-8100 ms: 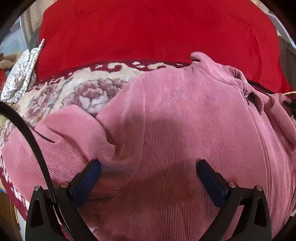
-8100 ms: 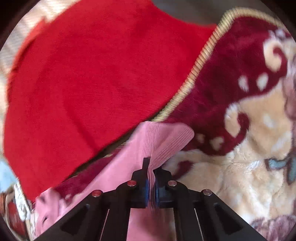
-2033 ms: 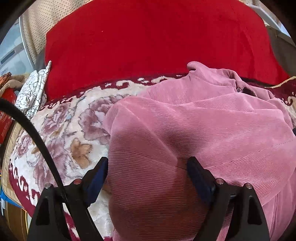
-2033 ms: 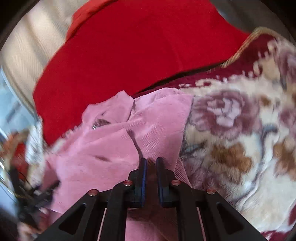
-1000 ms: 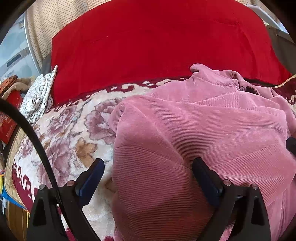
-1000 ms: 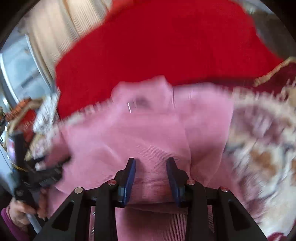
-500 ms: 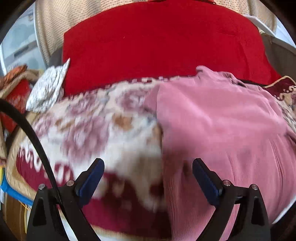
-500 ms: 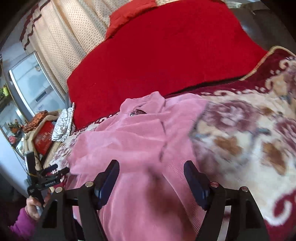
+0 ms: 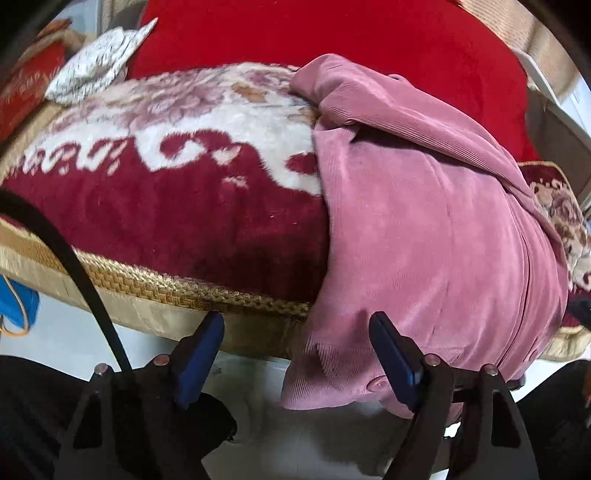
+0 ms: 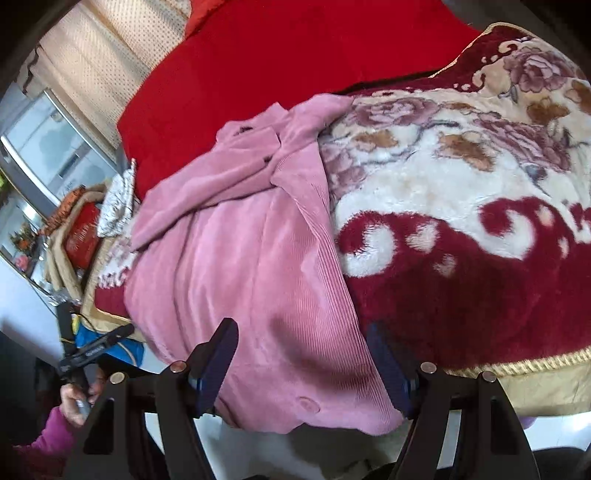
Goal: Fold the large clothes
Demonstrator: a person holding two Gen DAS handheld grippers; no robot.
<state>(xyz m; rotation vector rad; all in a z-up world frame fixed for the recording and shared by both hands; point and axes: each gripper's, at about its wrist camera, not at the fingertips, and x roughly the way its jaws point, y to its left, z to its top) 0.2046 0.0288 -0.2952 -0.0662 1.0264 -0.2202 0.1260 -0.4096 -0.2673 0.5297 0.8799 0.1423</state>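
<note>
A pink corduroy garment [image 9: 424,221] lies lengthwise on a floral red and cream blanket [image 9: 166,177], sleeves folded across its body, its hem hanging over the near bed edge. It also shows in the right wrist view [image 10: 240,258]. My left gripper [image 9: 295,354] is open and empty, at the hem's left corner near the bed edge. My right gripper [image 10: 303,362] is open and empty, with the hem's right part between its fingers but not gripped.
A red cover [image 9: 332,33] lies behind the garment. A white patterned cloth [image 9: 99,62] and a red box [image 9: 26,85] sit at far left. The blanket [image 10: 480,240] has a gold trim [image 9: 166,288]. The person's left hand [image 10: 77,398] shows at lower left.
Both grippers have pulled back toward the near bed edge and tilted down. The right gripper, shut on the sleeve earlier, has opened wide and let go. The sleeves now lie folded across the garment.
</note>
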